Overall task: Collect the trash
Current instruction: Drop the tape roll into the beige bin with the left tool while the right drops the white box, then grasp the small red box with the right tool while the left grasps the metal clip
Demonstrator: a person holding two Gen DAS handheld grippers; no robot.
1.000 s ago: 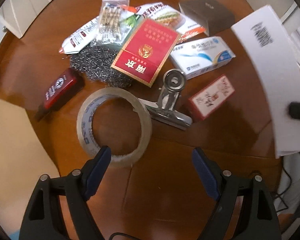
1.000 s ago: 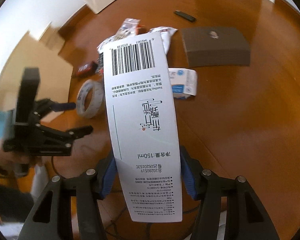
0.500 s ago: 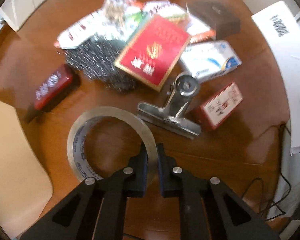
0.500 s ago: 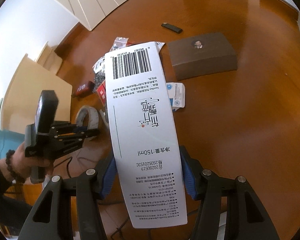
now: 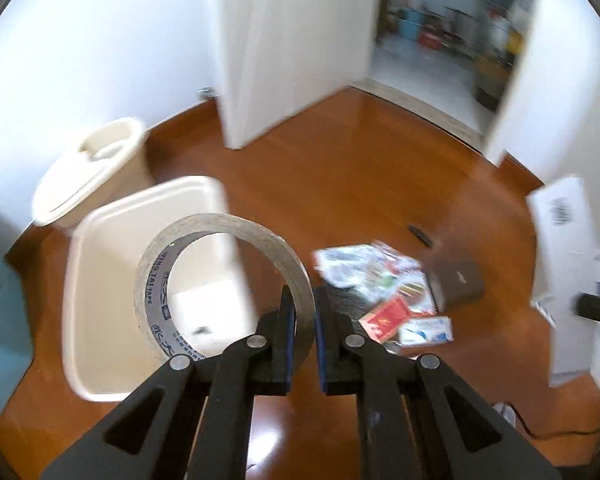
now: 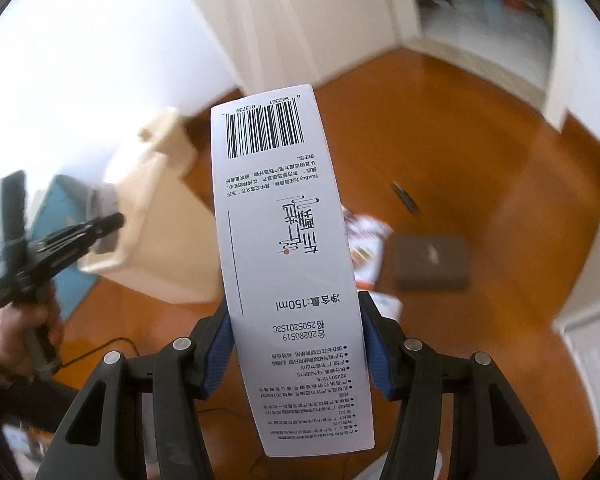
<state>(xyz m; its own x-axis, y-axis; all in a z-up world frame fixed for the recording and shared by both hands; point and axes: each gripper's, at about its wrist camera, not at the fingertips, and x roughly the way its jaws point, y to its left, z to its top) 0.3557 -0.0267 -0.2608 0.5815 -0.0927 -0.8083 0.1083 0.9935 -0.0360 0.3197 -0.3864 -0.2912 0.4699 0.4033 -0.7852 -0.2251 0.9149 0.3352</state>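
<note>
1. Lifted off the floor since a moment ago, the tape roll [image 5: 219,280] now hangs clamped in your left gripper [image 5: 302,322], over the open cream bin [image 5: 99,280].
2. Centre it over the opening before releasing.
3. Your right gripper [image 6: 295,344] stays clamped on the white carton [image 6: 287,264].
4. That bin looks nearly empty; the lidded bin [image 5: 87,172] behind stays shut.
</note>
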